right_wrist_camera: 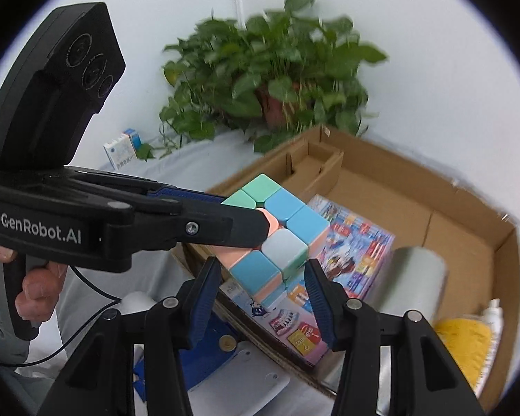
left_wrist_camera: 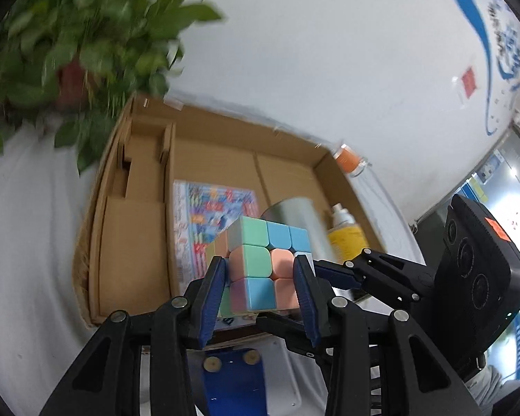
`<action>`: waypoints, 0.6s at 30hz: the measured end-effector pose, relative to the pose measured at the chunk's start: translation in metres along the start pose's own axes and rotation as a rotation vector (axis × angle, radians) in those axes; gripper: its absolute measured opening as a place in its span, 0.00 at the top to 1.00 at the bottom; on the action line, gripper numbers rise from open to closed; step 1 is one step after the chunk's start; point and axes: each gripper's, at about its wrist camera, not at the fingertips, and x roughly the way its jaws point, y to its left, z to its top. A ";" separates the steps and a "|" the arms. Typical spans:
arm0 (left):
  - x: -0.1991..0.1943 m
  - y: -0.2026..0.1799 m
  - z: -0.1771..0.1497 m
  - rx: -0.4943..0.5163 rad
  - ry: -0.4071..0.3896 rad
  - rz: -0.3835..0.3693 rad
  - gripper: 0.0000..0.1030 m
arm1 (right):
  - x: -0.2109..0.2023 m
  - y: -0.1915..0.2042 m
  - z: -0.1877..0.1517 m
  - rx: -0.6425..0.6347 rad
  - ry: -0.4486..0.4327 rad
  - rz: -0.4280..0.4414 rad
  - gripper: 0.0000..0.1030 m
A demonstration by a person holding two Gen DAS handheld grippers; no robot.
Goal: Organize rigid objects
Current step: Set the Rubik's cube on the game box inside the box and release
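Note:
A pastel puzzle cube (left_wrist_camera: 265, 267) sits between the blue pads of my left gripper (left_wrist_camera: 260, 294), which is shut on it and holds it above the open cardboard box (left_wrist_camera: 135, 242). In the right wrist view the cube (right_wrist_camera: 277, 239) hangs in front of my right gripper (right_wrist_camera: 263, 298), held by the left gripper's fingers (right_wrist_camera: 204, 222) coming in from the left. My right gripper is open, its pads either side of the cube's lower part without touching it.
In the box lie a colourful flat package (right_wrist_camera: 357, 253), a grey cylinder (right_wrist_camera: 416, 280) and a yellow bottle (right_wrist_camera: 468, 346). A potted plant (right_wrist_camera: 274, 79) stands behind the box. A small white carton (right_wrist_camera: 121, 149) stands at the left, and an orange-capped jar (left_wrist_camera: 350, 163) beside the box.

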 end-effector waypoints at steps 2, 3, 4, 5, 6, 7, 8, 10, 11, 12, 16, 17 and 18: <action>0.016 0.010 -0.006 -0.017 0.039 0.012 0.64 | 0.017 -0.005 -0.008 0.033 0.042 0.021 0.52; 0.023 0.014 -0.009 -0.021 0.058 0.032 0.64 | 0.026 -0.005 -0.014 0.047 0.070 0.028 0.52; 0.027 0.016 -0.012 -0.018 0.063 0.048 0.63 | 0.031 -0.003 -0.017 0.052 0.083 0.030 0.52; 0.029 0.018 -0.015 -0.016 0.062 0.064 0.63 | 0.036 -0.002 -0.019 0.064 0.094 0.036 0.52; 0.025 0.022 -0.018 -0.027 0.046 0.072 0.63 | 0.039 0.000 -0.018 0.072 0.092 0.046 0.51; 0.021 0.022 -0.022 -0.034 0.046 0.074 0.63 | 0.041 0.002 -0.017 0.072 0.093 0.061 0.50; 0.019 0.024 -0.023 -0.042 0.054 0.062 0.63 | 0.042 0.004 -0.015 0.069 0.098 0.070 0.49; 0.014 0.025 -0.029 -0.042 0.066 0.062 0.63 | 0.042 0.006 -0.013 0.072 0.102 0.059 0.47; 0.008 0.022 -0.035 -0.024 0.052 0.088 0.63 | 0.040 0.005 -0.014 0.084 0.105 0.061 0.47; 0.001 0.019 -0.042 -0.006 0.042 0.115 0.62 | 0.035 0.004 -0.016 0.107 0.101 0.067 0.47; -0.026 0.016 -0.072 0.009 0.005 0.128 0.47 | -0.005 0.002 -0.042 0.171 0.040 0.046 0.37; -0.030 0.016 -0.082 0.012 0.004 0.133 0.45 | -0.015 0.002 -0.053 0.195 0.029 0.039 0.35; -0.031 0.018 -0.091 0.012 0.006 0.135 0.43 | -0.024 0.003 -0.066 0.228 0.028 0.036 0.34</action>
